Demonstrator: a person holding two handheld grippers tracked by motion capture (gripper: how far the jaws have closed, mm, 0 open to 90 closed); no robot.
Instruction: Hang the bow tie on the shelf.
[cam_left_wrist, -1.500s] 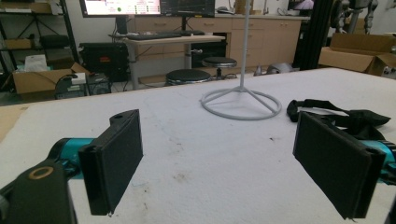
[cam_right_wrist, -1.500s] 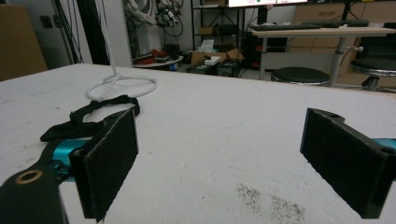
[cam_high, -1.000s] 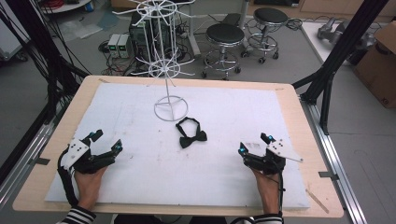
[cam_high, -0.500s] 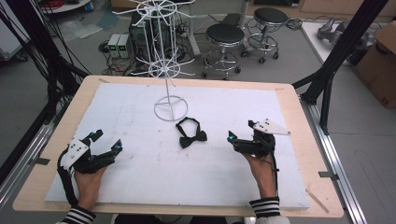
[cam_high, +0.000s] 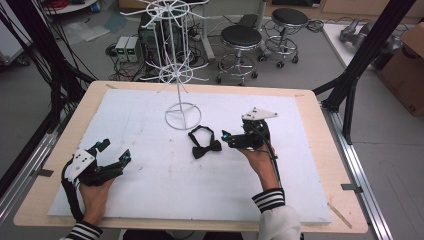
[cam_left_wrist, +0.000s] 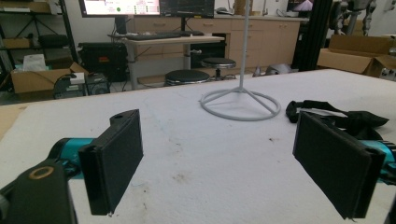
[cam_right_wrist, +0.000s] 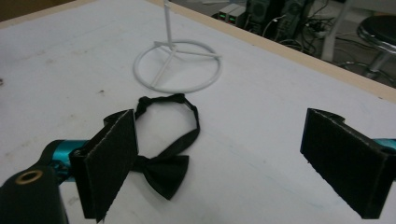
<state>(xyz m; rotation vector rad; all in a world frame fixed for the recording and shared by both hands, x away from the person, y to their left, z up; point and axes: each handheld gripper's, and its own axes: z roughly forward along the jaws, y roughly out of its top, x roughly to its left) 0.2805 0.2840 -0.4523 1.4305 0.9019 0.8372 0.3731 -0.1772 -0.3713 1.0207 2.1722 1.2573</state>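
"Where was the bow tie (cam_high: 204, 143)?"

"Flat on the tabletop (cam_high: 150, 190), near the white stand (cam_high: 181, 75). Nobody had picked it up yet."

"And the jaws?"

"The right gripper (cam_high: 235, 139) sat just right of it, jaws apart. The left gripper (cam_high: 111, 156) waited far left, jaws apart too."

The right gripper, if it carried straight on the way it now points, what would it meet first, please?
Most likely the black bow tie, just ahead of the open right gripper on the white mat; its strap lies between the jaws' line.
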